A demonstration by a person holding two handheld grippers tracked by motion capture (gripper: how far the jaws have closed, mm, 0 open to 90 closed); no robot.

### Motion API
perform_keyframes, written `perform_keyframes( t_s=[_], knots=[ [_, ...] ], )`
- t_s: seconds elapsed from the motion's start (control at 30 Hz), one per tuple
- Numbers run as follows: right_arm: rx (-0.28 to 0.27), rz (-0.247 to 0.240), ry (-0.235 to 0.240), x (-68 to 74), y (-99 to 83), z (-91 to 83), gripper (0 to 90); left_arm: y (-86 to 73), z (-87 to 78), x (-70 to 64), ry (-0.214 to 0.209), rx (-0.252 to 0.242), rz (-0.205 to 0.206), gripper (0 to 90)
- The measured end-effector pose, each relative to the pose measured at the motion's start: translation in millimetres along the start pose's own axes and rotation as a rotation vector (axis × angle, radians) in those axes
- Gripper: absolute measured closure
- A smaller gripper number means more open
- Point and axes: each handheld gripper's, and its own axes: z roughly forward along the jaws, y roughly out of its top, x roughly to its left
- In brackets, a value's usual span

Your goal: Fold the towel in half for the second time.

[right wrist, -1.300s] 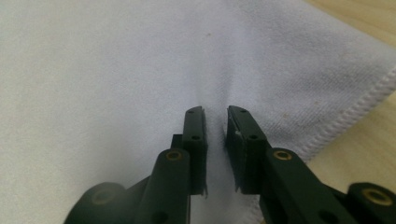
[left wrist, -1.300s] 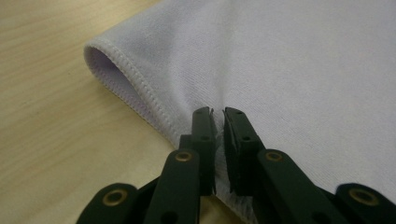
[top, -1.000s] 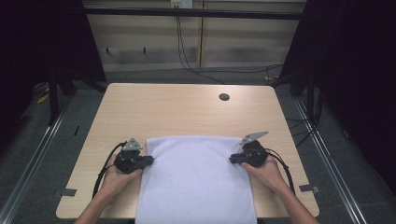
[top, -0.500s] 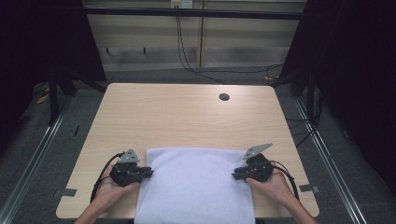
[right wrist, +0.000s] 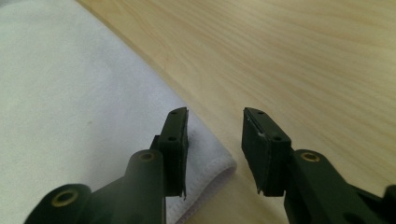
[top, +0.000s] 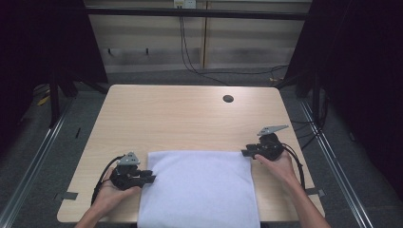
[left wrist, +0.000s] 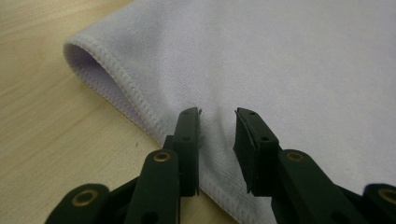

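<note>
A pale lavender-white towel (top: 199, 190) lies folded flat on the near part of the wooden table (top: 180, 118), hanging over its front edge. My left gripper (top: 151, 178) sits at the towel's left edge, jaws open just over the hemmed fold (left wrist: 116, 88). At the towel's far right corner (right wrist: 219, 165) my right gripper (top: 244, 153) stands open, one jaw above the cloth and the other above bare wood. In the left gripper view the left gripper (left wrist: 218, 126) holds nothing. The right gripper (right wrist: 215, 128) is likewise empty in its own view.
A small dark round hole (top: 228, 99) marks the table's far right area. Metal rails (top: 43, 142) run along both sides of the table, with cables (top: 190, 52) on the floor behind it.
Both grippers have drawn back toward the person and let go of the towel's far corners. The towel's far edge now lies nearer the front. The left gripper slid down along the left edge.
</note>
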Motion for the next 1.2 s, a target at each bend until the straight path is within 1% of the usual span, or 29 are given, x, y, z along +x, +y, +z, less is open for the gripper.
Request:
perform_keyframes(
  t_s=[0.03, 0.07, 0.13, 0.17, 0.2, 0.23, 0.27, 0.3, 0.33, 0.37, 0.4, 0.43, 0.47, 0.5, 0.53, 0.57, 0.6, 0.63, 0.67, 0.7, 0.73, 0.8, 0.83, 0.9, 1.0, 1.1, 1.13, 1.17, 1.2],
  knots=[
    [0.009, 0.002, 0.011, -1.2, -0.7, 2.3, 60.3, 0.5, 0.0, -0.4, 0.002, 0.002, -0.003, 70.2],
    [0.031, 0.004, 0.010, -1.9, -2.0, 4.1, 59.8, 0.9, 0.2, 0.1, -0.002, 0.000, -0.004, 69.2],
    [0.041, 0.004, 0.001, -2.9, -4.1, 5.7, 59.0, 1.5, 0.0, 0.6, -0.003, -0.001, -0.012, 66.5],
    [0.053, 0.018, -0.001, -6.7, -8.7, 6.1, 57.9, 5.2, -1.6, 1.8, 0.031, -0.005, -0.015, 63.2],
    [0.055, 0.017, 0.000, -7.2, -9.7, 6.4, 57.9, 9.0, -4.4, 4.1, 0.048, -0.021, -0.022, 61.1],
    [0.065, 0.005, 0.000, -7.2, -10.8, 6.8, 58.4, 11.3, -6.5, 6.5, 0.049, -0.037, -0.032, 60.3],
    [0.060, 0.002, 0.003, -6.6, -11.3, 7.7, 59.2, 14.8, -9.2, 10.5, 0.064, -0.055, -0.038, 59.2],
    [0.056, 0.001, 0.007, -5.4, -11.5, 8.4, 60.9, 18.1, -11.3, 14.5, 0.089, -0.068, -0.045, 57.4],
    [0.062, -0.012, -0.002, -4.1, -10.9, 8.8, 62.0, 20.7, -12.9, 20.0, 0.097, -0.081, -0.055, 55.5],
    [0.055, -0.021, -0.001, -3.0, -10.6, 10.0, 63.8, 23.5, -12.9, 25.1, 0.110, -0.081, -0.075, 54.3],
    [0.055, -0.021, -0.001, -3.0, -10.6, 10.0, 63.8, 23.5, -12.9, 25.1, 0.110, -0.081, -0.075, 52.1],
    [0.060, -0.047, 0.005, -0.2, -9.6, 12.0, 70.4, 27.1, -12.6, 35.6, 0.131, -0.117, -0.090, 50.4],
    [0.060, -0.046, 0.008, 0.6, -9.2, 12.6, 74.4, 28.5, -11.4, 39.5, 0.158, -0.125, -0.095, 50.4],
    [0.067, -0.054, 0.016, 1.2, -8.6, 13.0, 78.5, 31.2, -8.0, 44.2, 0.154, -0.127, -0.102, 48.3],
    [0.068, -0.053, 0.028, 2.0, -8.4, 13.5, 81.1, 31.2, -8.0, 44.2, 0.154, -0.127, -0.102, 47.8],
    [0.069, -0.049, 0.030, 1.8, -8.1, 13.6, 82.5, 35.4, -1.3, 48.6, 0.181, -0.097, -0.087, 46.7],
    [0.070, -0.047, 0.032, 1.3, -8.1, 13.5, 83.3, 36.3, 2.3, 52.3, 0.156, -0.096, -0.093, 46.5],
    [0.070, -0.044, 0.036, 1.1, -8.3, 13.5, 84.0, 37.2, 6.5, 55.2, 0.147, -0.087, -0.103, 46.6],
    [0.068, -0.043, 0.038, 1.1, -8.7, 13.4, 84.4, 37.6, 10.3, 57.0, 0.147, -0.077, -0.100, 46.1],
    [0.069, -0.041, 0.037, 1.3, -8.7, 13.3, 84.5, 37.7, 14.1, 58.4, 0.121, -0.073, -0.104, 46.5],
    [0.066, -0.045, 0.035, 1.3, -8.8, 13.5, 84.5, 37.3, 16.5, 59.1, 0.117, -0.067, -0.093, 47.5],
    [0.062, -0.042, 0.038, 1.0, -9.2, 13.5, 84.4, 35.6, 18.8, 59.5, 0.100, -0.077, -0.087, 47.7],
    [0.062, -0.041, 0.038, 1.0, -9.2, 13.5, 84.5, 34.9, 19.9, 59.2, 0.111, -0.067, -0.084, 48.8],
    [0.063, -0.043, 0.038, 0.8, -9.0, 13.7, 84.4, 32.3, 21.5, 60.0, 0.081, -0.064, -0.087, 50.1],
    [0.066, -0.029, 0.043, 0.1, -9.3, 13.3, 84.2, 30.4, 22.5, 58.7, 0.089, -0.063, -0.073, 56.7],
    [0.064, -0.006, 0.049, -1.5, -9.7, 13.3, 84.0, 30.0, 23.3, 57.0, 0.064, -0.054, -0.053, 69.2],
    [0.054, 0.007, 0.061, -2.7, -10.4, 13.8, 84.1, 30.0, 23.3, 57.0, 0.064, -0.054, -0.053, 76.5],
    [0.055, 0.014, 0.061, -3.5, -10.7, 13.5, 84.5, 29.7, 24.3, 56.7, 0.036, -0.054, -0.057, 80.8],
    [0.053, 0.022, 0.067, -4.2, -10.8, 13.3, 84.9, 30.0, 24.0, 56.1, 0.041, -0.053, -0.054, 82.2]
  ],
)
